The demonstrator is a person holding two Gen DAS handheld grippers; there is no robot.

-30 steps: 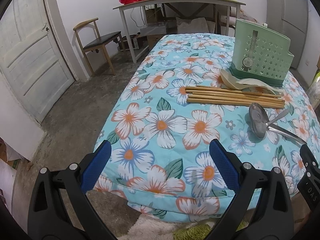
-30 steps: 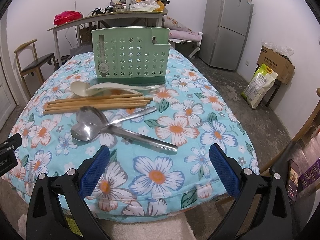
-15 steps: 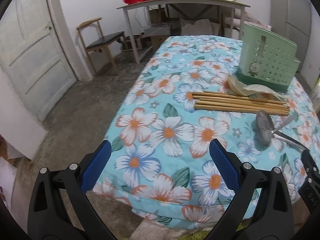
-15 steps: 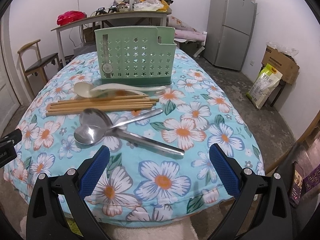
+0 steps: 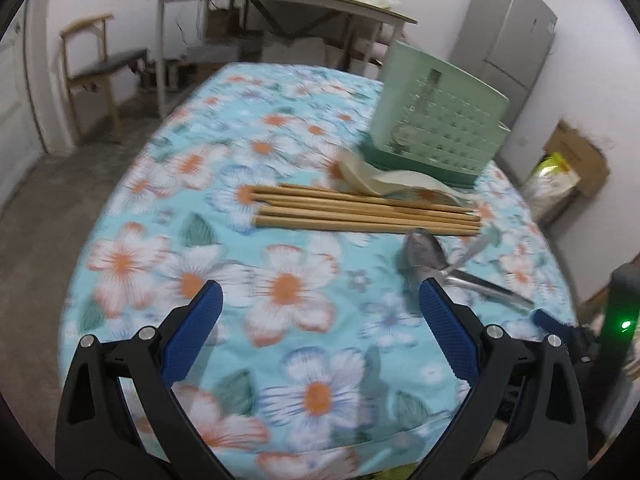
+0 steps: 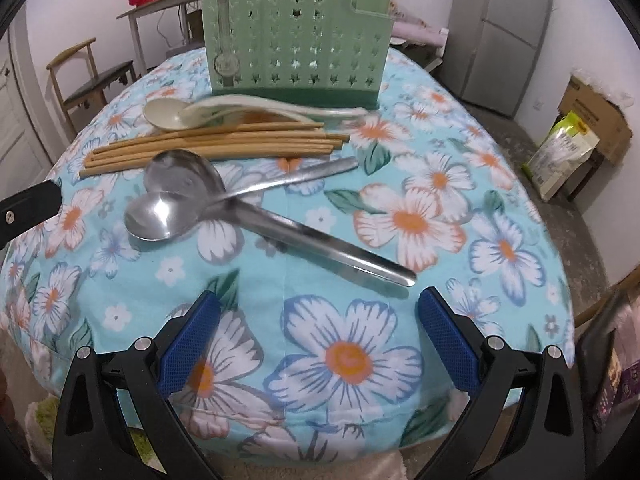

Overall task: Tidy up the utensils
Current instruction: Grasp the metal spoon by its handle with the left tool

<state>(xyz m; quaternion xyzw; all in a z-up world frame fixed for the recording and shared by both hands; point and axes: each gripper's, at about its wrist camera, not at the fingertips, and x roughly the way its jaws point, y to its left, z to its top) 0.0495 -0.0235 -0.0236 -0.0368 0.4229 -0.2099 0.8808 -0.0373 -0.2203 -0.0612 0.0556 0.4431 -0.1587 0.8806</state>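
Note:
A green perforated utensil holder (image 6: 294,42) (image 5: 436,132) stands upright at the back of the floral-covered table (image 6: 440,208). In front of it lie two cream plastic spoons (image 6: 224,112) (image 5: 384,180), then several wooden chopsticks (image 6: 208,148) (image 5: 360,212) in a row, then two crossed steel spoons (image 6: 184,196) (image 5: 428,256). My right gripper (image 6: 318,338) is open over the table's near edge, just short of the long steel handle. My left gripper (image 5: 320,330) is open over the cloth, left of the steel spoons. Both hold nothing.
A long grey table (image 5: 280,4) with clutter and a wooden chair (image 5: 100,68) stand behind. A grey fridge (image 6: 508,32) is at the back right, with a cardboard box (image 6: 600,120) and a bag on the floor. The left gripper's body (image 6: 28,208) juts in at the right view's left edge.
Both grippers have moved forward over the table toward the utensils. The left one has also swung right, so the chopsticks and holder now sit nearer its centre. Both stay open.

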